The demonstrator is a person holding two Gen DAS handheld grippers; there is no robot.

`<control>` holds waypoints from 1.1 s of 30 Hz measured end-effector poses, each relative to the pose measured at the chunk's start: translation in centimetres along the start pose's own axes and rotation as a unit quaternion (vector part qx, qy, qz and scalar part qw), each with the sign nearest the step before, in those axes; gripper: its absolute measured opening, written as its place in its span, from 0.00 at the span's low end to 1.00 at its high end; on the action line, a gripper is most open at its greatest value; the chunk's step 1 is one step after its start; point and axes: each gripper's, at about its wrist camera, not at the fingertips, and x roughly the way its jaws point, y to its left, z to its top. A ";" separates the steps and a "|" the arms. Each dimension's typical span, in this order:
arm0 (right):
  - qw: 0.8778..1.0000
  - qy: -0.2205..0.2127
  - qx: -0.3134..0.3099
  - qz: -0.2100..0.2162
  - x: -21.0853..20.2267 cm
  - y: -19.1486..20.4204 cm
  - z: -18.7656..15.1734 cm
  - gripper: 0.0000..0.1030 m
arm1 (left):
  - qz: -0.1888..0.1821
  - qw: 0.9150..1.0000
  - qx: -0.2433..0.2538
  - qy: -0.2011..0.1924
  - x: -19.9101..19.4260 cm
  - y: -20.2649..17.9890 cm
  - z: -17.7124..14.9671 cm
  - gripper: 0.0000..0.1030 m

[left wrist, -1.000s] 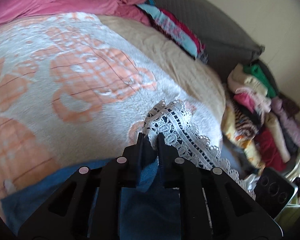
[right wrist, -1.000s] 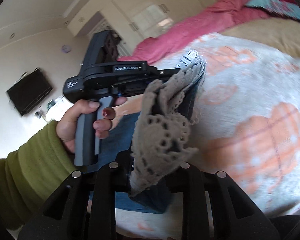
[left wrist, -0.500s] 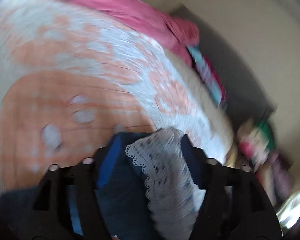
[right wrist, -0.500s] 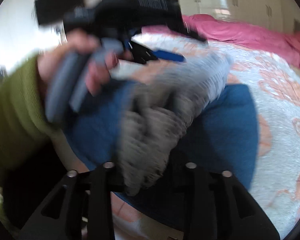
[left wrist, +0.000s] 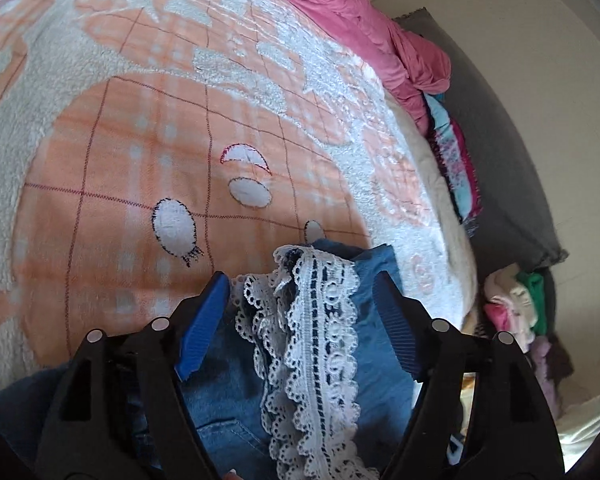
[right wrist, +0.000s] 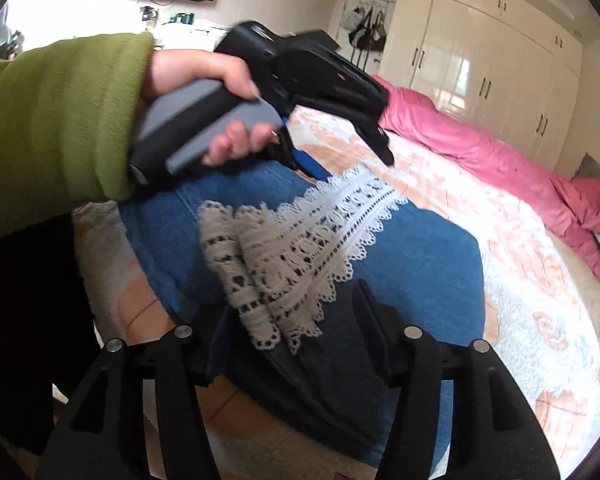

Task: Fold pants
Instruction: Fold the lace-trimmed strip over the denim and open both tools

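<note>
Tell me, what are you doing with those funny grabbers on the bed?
A person is folding blue denim pants with a white lace trim on a bed with a peach and white blanket. The pants lie folded on the blanket. Both the left hand-held gripper and the right hand-held gripper are open over the lace, gripping nothing.

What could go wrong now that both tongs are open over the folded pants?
1. The lace trim lies bunched between the left tongs; pulling away may snag it and drag the fold open.
2. The denim pants sit near the blanket's edge and could slide off.
3. The right tongs straddle lace too: the same snag risk.
</note>
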 end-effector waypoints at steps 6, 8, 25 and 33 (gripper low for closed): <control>0.998 0.026 0.017 0.048 0.6 0.5 0.1 0.26 | 0.021 0.999 0.022 0.015 1.6 0.0 -0.5 0.15; 0.998 0.031 0.019 0.052 0.7 0.0 0.2 0.17 | 0.024 0.999 0.033 0.010 1.3 -0.4 -0.6 0.12; 0.995 0.038 -0.033 0.090 -0.6 0.5 -1.0 0.23 | 0.073 0.995 0.061 0.010 0.1 -0.3 -1.9 0.22; 0.985 0.038 0.030 0.165 -2.2 -1.5 -1.8 0.43 | 0.085 0.993 0.071 -0.041 -3.2 -1.4 -2.6 0.40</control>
